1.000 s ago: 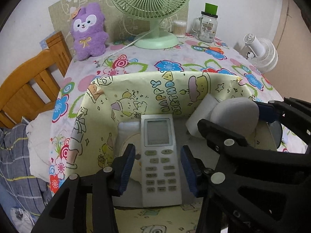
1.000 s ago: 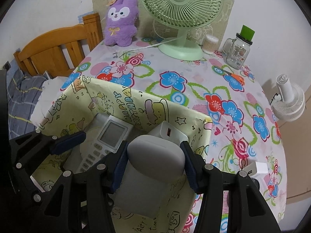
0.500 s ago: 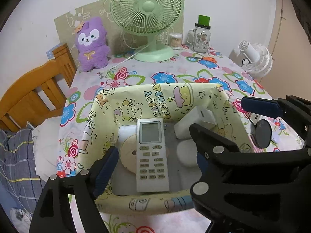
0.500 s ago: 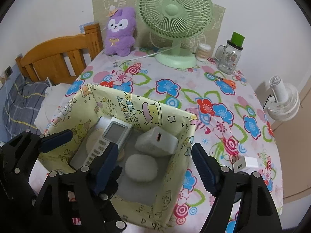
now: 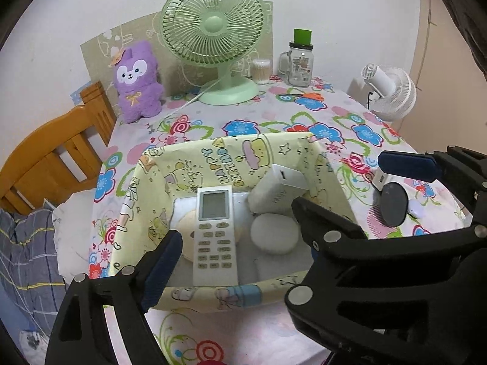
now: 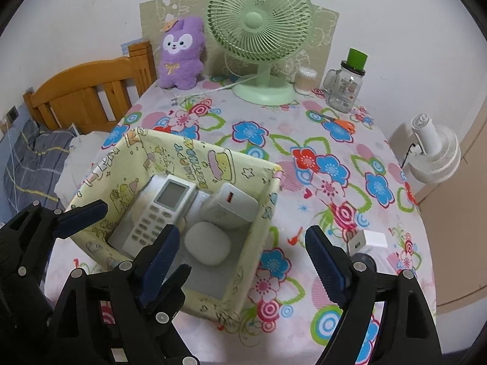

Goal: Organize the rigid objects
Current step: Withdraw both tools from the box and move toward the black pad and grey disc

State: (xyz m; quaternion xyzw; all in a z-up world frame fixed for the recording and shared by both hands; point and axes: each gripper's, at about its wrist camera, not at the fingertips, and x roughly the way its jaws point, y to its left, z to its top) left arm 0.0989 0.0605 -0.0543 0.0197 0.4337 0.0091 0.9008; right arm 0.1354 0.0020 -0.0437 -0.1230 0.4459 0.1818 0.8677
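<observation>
While a flowered table (image 6: 304, 140) fills both views, a yellow fabric box (image 6: 213, 164) is seen standing on its near part, with its printed walls upright. A green fan (image 6: 260, 24) is set at the far edge, a purple plush (image 6: 181, 51) is propped beside it on the left, and a glass jar (image 6: 345, 86) with a green lid is placed to its right, with orange scissors (image 6: 341, 123) laid in front of the jar.

Both grippers are held above the near side of the box. The left gripper (image 5: 240, 249) has just been opening; its jaws are spread wide and nothing is gripped, the remote (image 5: 215, 231) being seen between them but lying loose on the box floor. The right gripper (image 6: 242, 252) has likewise just been opening; its jaws stand wide apart and empty, with the white oval case (image 6: 207, 243) resting in the box below them.

Inside the box, the remote is laid along the left side on a pale round pad (image 5: 187, 228), a white charger (image 6: 229, 205) is tilted against the far right corner, and the oval case is touching it in front. A small white plug (image 6: 369, 240) is left on the table, right of the box.
</observation>
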